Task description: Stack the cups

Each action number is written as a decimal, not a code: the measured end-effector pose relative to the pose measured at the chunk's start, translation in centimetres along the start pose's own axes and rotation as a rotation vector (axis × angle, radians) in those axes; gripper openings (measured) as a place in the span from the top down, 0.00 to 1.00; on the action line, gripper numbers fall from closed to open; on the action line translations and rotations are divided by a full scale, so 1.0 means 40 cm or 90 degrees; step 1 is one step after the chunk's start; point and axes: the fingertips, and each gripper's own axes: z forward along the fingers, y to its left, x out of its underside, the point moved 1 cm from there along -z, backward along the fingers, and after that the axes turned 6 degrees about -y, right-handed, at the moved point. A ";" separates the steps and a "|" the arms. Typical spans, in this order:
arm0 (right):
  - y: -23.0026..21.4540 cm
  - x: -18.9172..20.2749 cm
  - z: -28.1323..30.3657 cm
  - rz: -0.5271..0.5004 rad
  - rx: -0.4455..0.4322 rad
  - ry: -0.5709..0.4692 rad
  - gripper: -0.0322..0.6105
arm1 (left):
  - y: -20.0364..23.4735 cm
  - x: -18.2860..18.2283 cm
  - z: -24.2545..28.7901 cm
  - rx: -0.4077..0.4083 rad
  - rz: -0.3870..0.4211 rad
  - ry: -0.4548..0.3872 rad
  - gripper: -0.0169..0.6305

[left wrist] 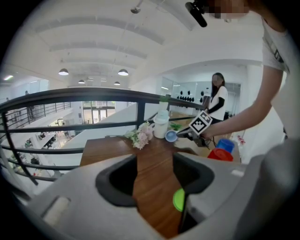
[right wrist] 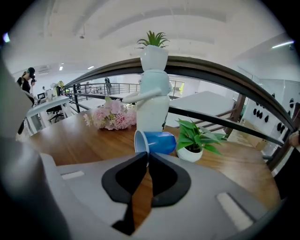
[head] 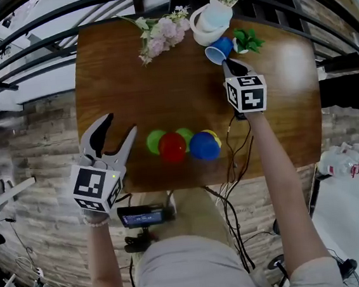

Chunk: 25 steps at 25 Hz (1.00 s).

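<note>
A light-blue cup [head: 219, 51] lies on its side at the back of the wooden table [head: 128, 81], its mouth toward me. My right gripper [head: 227, 63] is shut on its rim; in the right gripper view the jaws [right wrist: 146, 157] meet on the lower lip of that cup [right wrist: 157, 142]. Near the front edge stands a cluster of cups: green [head: 155, 140], red [head: 172, 147], blue [head: 203, 146], with a yellow one [head: 212, 135] behind. My left gripper [head: 116, 135] hangs open to the left of the cluster, holding nothing; the green cup [left wrist: 178, 199] shows past its right jaw.
A white vase with a plant [head: 212, 16], pink flowers [head: 162, 34] and a small potted green plant [head: 247, 40] crowd the table's back edge by the tipped cup. A black railing [head: 41, 42] runs behind the table. A person [left wrist: 216, 101] stands far off.
</note>
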 end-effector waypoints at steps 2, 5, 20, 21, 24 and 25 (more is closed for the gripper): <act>-0.002 -0.004 -0.011 0.002 -0.005 -0.009 0.92 | -0.009 -0.010 0.004 0.012 0.000 -0.008 0.61; -0.003 -0.014 -0.035 0.001 -0.018 -0.026 0.92 | -0.018 -0.035 0.009 0.034 -0.015 -0.031 0.61; 0.094 -0.156 -0.309 -0.121 -0.037 -0.149 0.92 | -0.087 -0.125 0.024 0.216 -0.045 -0.040 0.61; 0.110 -0.168 -0.331 -0.137 -0.036 -0.159 0.92 | -0.097 -0.133 0.023 0.233 -0.040 -0.039 0.61; 0.158 -0.198 -0.393 -0.180 -0.029 -0.183 0.92 | -0.127 -0.163 0.019 0.291 -0.044 -0.044 0.60; 0.174 -0.204 -0.412 -0.191 -0.026 -0.189 0.92 | -0.136 -0.175 0.016 0.311 -0.050 -0.047 0.59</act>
